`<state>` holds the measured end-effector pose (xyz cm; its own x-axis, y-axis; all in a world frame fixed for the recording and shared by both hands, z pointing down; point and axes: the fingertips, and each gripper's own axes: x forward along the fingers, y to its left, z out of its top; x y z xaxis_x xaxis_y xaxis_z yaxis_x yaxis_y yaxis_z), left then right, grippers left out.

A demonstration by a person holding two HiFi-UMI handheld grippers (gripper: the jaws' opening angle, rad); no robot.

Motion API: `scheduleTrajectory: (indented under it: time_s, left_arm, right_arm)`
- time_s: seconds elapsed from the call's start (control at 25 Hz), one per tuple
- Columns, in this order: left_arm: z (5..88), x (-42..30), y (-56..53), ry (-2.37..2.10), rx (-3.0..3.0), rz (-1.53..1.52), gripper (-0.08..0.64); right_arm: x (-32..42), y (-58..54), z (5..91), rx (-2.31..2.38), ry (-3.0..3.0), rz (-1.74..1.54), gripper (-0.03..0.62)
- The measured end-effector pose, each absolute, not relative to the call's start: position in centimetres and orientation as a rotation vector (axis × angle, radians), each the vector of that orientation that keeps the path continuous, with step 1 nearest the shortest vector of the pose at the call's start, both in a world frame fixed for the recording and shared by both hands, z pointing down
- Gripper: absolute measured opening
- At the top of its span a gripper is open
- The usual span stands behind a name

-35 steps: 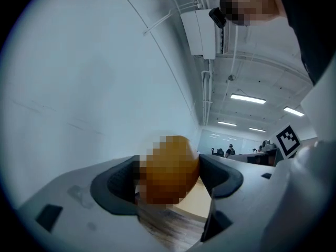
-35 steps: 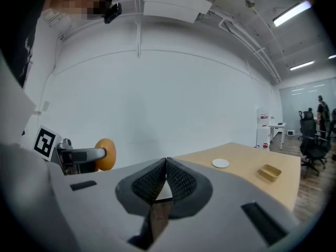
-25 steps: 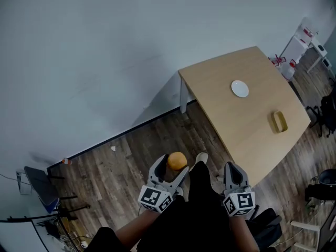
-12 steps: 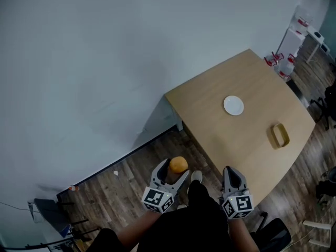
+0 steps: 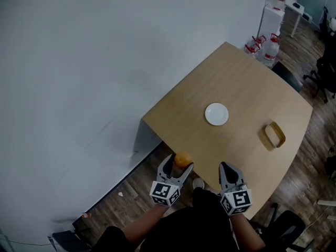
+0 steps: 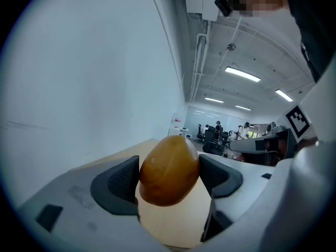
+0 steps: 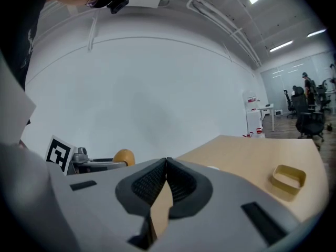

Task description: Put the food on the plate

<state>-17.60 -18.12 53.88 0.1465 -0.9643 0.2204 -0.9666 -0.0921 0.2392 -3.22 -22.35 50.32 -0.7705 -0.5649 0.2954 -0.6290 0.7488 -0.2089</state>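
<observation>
My left gripper is shut on a round orange-brown piece of food, held just off the near corner of the wooden table. The left gripper view shows the food pinched between both dark pads. A small white plate lies near the table's middle, well ahead of both grippers. My right gripper is shut with nothing in it, at the table's near edge; its pads meet in the right gripper view, where the food shows at the left.
A tan rectangular ring-shaped container lies on the table right of the plate. White wall fills the left. Water bottles and a white cabinet stand beyond the table's far corner. Dark office chairs are at the right.
The table and plate have come nearer and shifted left in the head view. Both grippers now reach the table's near edge, the left still holding the food.
</observation>
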Motion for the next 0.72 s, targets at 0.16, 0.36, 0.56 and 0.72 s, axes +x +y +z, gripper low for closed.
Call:
scheduleTrajectory:
  time_s: [0.16,0.36,0.56,0.72]
  left_arm:
    - [55.7,-17.0,-22.7,-1.807,2.149,0.057,0.333]
    - [58.5,-16.3,-28.2,-1.744,2.168,0.13,0.333]
    - [59.6,-16.2,-34.3,-1.694,2.114,0.085,0.333]
    - [61.6,-16.1,-38.1,-1.687,2.133,0.183,0.333]
  right_arm:
    - [-2.9,-25.2,50.9,0.965,-2.715,0.464,0.06]
    - [-3.4,-27.2,51.6,0.935,-2.711,0.471,0.06]
    - [-2.9,-29.9,53.3,0.991,-2.658,0.549,0.06]
    - [-2.5,-31.7,54.6,1.015,-2.629,0.584,0.06]
